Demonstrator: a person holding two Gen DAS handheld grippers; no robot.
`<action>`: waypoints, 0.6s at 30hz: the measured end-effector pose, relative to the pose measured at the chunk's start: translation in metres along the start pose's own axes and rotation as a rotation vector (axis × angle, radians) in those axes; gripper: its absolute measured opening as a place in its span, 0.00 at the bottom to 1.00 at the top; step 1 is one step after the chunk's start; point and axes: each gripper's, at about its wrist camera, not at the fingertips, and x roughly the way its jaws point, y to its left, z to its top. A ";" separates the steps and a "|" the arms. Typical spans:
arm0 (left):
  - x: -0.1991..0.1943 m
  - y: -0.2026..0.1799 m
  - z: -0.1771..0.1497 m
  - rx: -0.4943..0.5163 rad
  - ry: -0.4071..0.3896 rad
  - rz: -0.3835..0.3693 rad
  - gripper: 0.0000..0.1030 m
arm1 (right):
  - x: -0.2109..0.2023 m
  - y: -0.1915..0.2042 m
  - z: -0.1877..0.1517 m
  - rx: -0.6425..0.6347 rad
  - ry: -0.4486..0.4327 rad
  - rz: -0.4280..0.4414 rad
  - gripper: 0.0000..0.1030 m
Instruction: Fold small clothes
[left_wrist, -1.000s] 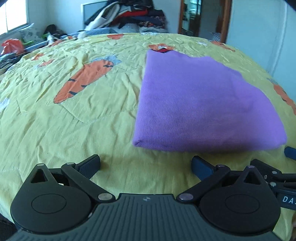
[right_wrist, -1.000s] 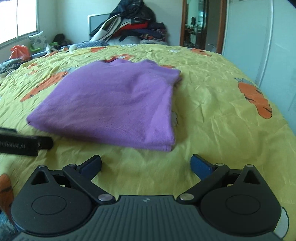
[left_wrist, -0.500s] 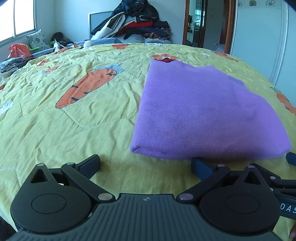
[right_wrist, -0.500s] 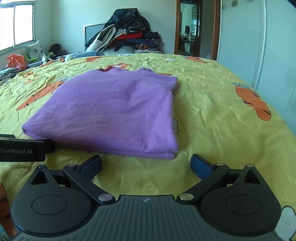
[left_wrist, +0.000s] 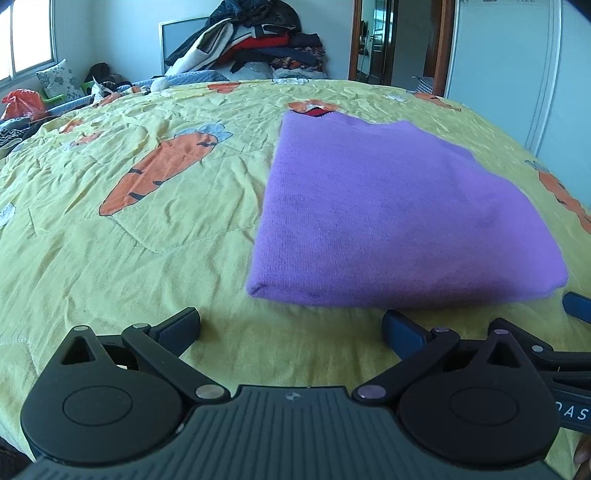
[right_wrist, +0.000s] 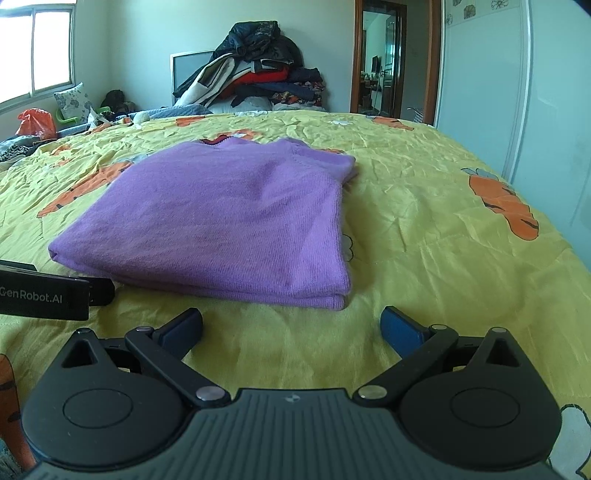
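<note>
Purple garment (left_wrist: 399, 210) lies folded flat on the bed (left_wrist: 147, 236). Left tool (left_wrist: 291, 325) spread wide, empty; garment at its 1 o'clock. Right tool (right_wrist: 291, 325) likewise, garment at 11 o'clock. Near folded edge runs crosswise before both; neither is clearly nearer.

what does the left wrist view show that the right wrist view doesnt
Only the left wrist view: the left gripper open, the right gripper's blue fingertip at the far right edge, and the top's smooth folded near-left corner.

Only the right wrist view: the right gripper open, the top's layered right edge, and the left gripper's body with GenRobot.AI lettering at the left edge.

Both: the folded purple top on the yellow carrot bedspread, the clothes pile behind and the doorway.
</note>
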 end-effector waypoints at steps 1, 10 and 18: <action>0.000 0.000 0.000 -0.001 0.001 -0.001 1.00 | 0.000 0.000 0.000 0.000 0.000 0.000 1.00; 0.000 0.000 -0.001 0.003 -0.006 -0.003 1.00 | 0.005 0.000 0.007 -0.002 0.026 0.004 1.00; 0.000 0.000 -0.002 0.002 -0.011 -0.001 1.00 | 0.006 -0.001 0.008 -0.001 0.021 0.005 1.00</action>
